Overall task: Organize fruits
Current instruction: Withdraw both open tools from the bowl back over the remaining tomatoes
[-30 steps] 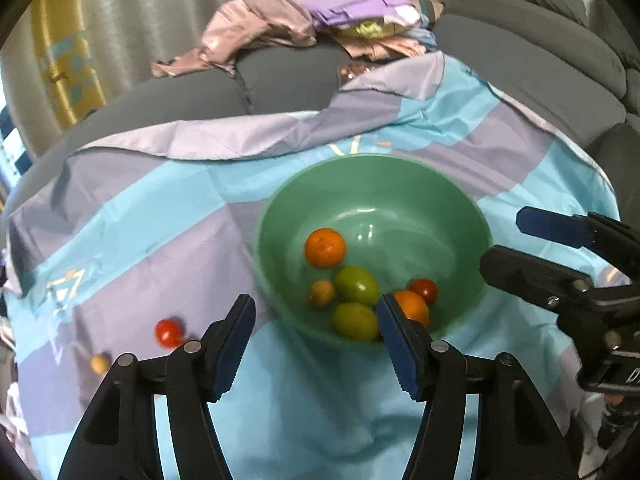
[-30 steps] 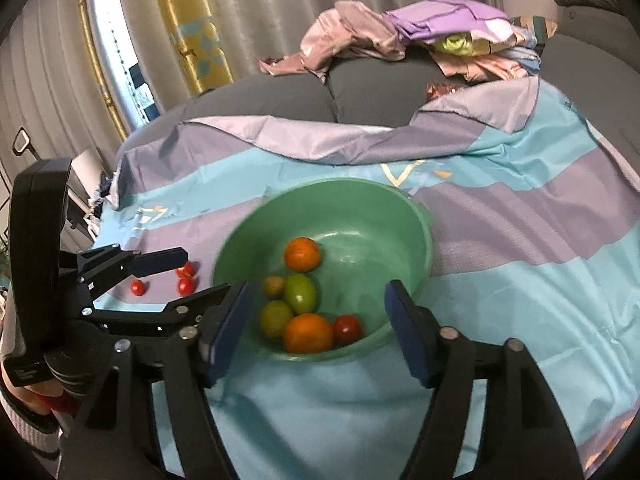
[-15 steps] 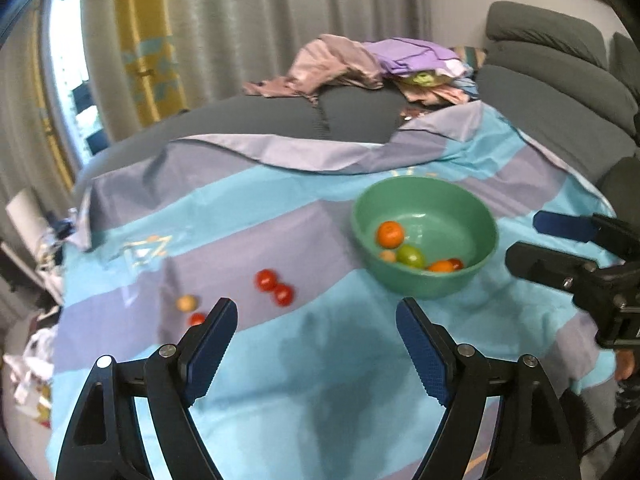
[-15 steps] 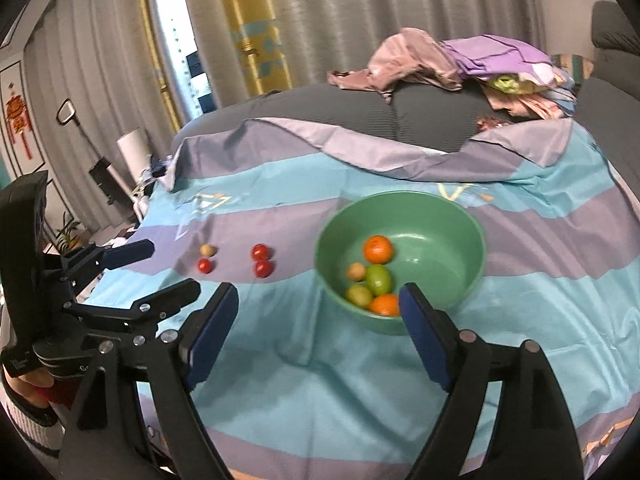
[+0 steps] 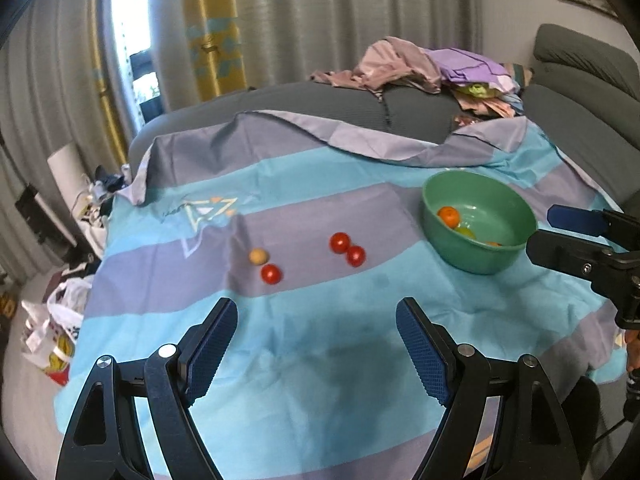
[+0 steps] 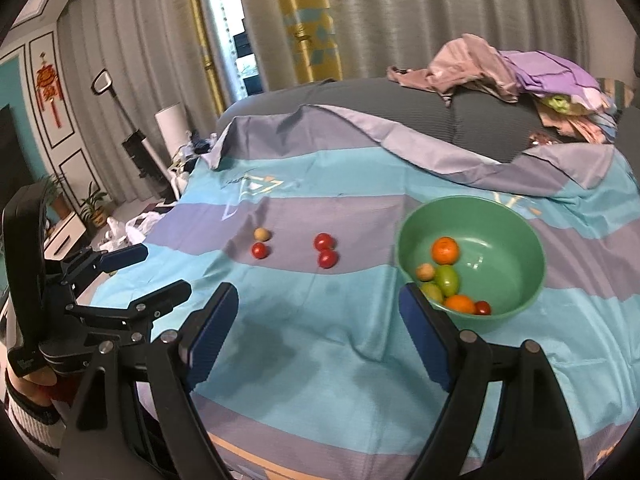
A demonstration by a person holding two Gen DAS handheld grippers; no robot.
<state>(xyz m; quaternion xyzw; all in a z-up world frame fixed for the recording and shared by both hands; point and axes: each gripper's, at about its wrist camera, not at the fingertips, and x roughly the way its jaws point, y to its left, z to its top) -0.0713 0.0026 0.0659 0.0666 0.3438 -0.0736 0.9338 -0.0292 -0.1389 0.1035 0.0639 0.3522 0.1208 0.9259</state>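
Between picks: both grippers empty, four fruits left on the striped sheet (image 6: 320,320).
Left gripper (image 5: 316,346) and right gripper (image 6: 320,330) have fingers spread, just widened; the bowl (image 6: 516,232) holds apparently six fruits; next, reach a loose tomato (image 6: 327,258).

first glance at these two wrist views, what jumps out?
The green bowl on the striped blue and purple cloth, holding a mix of orange, green and red fruits. To its left, four small fruits lie loose on the cloth: a touching pair of red tomatoes, and further left a single red tomato beside a small tan fruit. Both the left gripper and right gripper hover open and empty.
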